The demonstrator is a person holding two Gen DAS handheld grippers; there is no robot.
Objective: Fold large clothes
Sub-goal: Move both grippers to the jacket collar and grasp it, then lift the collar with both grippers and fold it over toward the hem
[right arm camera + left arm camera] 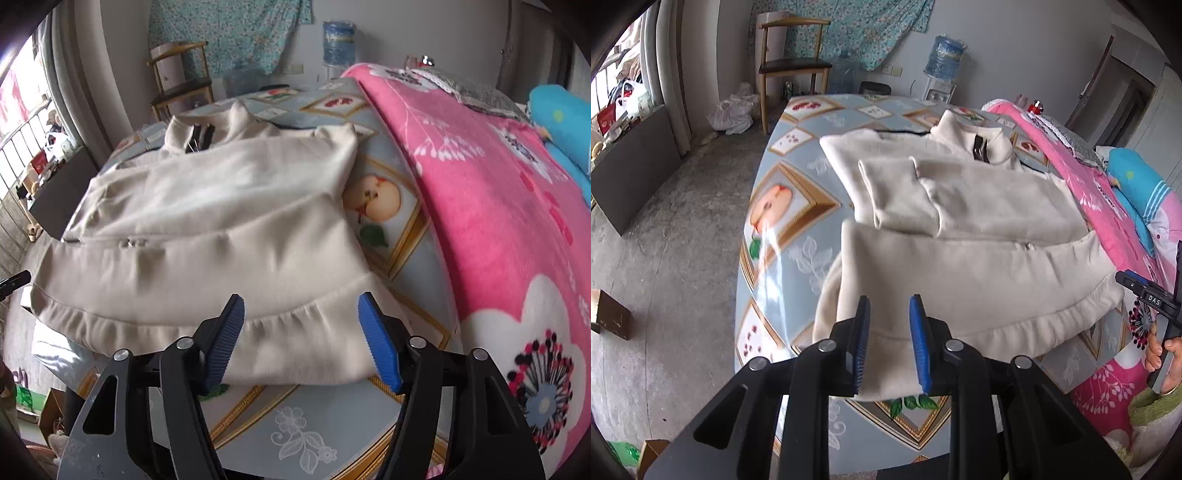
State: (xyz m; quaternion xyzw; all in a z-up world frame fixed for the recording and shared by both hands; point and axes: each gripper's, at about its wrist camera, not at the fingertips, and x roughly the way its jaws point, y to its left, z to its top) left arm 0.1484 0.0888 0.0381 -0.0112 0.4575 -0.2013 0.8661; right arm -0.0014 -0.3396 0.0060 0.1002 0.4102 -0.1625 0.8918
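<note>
Left wrist view: cream fleece zip-up jacket (960,229) lying flat on a patterned blue-and-gold tablecloth (786,206), sleeves folded across its front, collar at the far end. Left gripper (889,343), blue pads apart, straddling the near hem corner without clamping it. Wooden chair (790,62) and water dispenser bottle (943,55) beyond.

Right wrist view: right gripper (301,341), pads wide apart, at the ribbed hem. Pink floral blanket (498,221) beside the jacket.
</note>
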